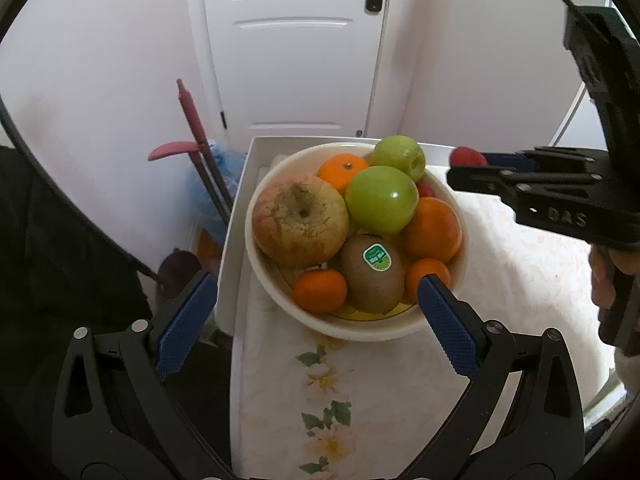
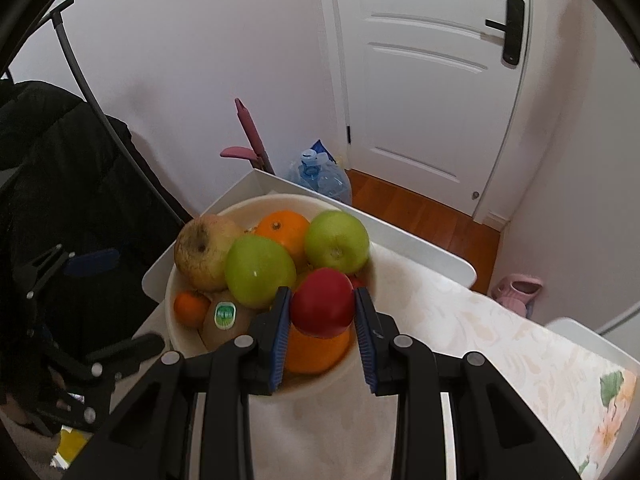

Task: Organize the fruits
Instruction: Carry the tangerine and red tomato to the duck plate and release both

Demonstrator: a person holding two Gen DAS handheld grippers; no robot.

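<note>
Two claws over a fruit-filled cream bowl (image 1: 400, 330) at the tabletop's (image 1: 520, 280) far left corner, right claw (image 2: 322, 307) clenched on a red fruit (image 2: 322, 303) above the bowl's right side, left claw (image 1: 316, 294) spread wide, empty, at the near rim.

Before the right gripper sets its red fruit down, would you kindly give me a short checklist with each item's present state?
1. Right gripper shut on the round red fruit: ok.
2. Red fruit over the cream ceramic bowl: ok.
3. Free spot in the bowl: not ok; the green apples, large orange and brown kiwi crowd it.
4. Left gripper open and holding nothing: ok.
5. Bowl steady on the white tray: cannot tell.
</note>
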